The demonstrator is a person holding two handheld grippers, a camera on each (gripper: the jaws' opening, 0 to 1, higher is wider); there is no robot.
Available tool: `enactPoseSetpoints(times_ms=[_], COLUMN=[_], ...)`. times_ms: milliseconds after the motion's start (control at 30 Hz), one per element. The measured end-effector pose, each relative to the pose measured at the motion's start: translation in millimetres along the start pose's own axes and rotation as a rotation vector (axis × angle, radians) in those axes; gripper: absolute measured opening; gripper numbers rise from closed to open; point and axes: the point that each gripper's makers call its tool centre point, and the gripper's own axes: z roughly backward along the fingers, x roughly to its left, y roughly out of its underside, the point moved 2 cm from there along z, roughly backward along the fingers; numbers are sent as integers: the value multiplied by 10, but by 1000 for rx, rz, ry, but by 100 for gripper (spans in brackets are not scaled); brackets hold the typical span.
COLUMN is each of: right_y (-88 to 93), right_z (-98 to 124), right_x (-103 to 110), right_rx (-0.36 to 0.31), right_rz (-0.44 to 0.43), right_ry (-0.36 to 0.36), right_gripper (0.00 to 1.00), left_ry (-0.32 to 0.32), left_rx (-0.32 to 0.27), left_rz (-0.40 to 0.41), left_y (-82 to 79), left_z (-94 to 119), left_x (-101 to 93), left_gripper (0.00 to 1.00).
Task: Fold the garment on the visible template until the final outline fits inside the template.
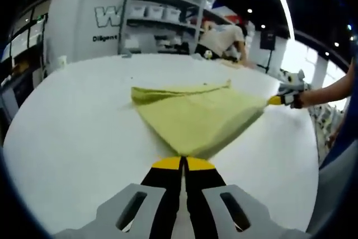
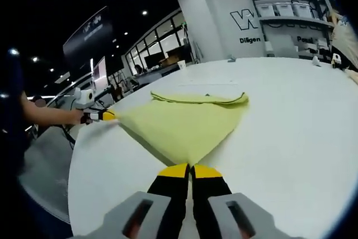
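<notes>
Yellow garment (image 2: 187,124) in tongs (image 2: 191,170) (both pairs)

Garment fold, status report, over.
Left tongs shut on garment corner. Right tongs shut on another corner. Cloth stretched above white table. No obstruction.

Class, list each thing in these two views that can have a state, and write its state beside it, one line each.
Yellow garment: partly folded, stretched taut between the two grippers, its far edge lying on the table.
Left gripper: shut on a corner of the garment.
Right gripper: shut on another corner of the garment.
White table: bearing the garment; no template outline can be made out.
</notes>
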Motion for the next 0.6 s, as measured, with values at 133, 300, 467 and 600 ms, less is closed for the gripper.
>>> enactPoseSetpoints(times_ms=[133, 300, 467, 600], right_y=[47, 157, 250, 297], right_z=[84, 214, 351, 422], right_x=[59, 164, 286, 354], right_rx=[3, 12, 11, 18], right_rz=[-12, -28, -50, -53], right_ry=[-19, -38, -47, -52], right_gripper=[0, 0, 0, 0], left_ry=[9, 28, 53, 55], left_rx=[7, 23, 52, 53], left_rz=[-15, -20, -30, -31], left_y=[-29, 126, 135, 146], left_z=[106, 200, 339, 358], left_x=[-177, -140, -432, -452], left_gripper=[0, 0, 0, 0])
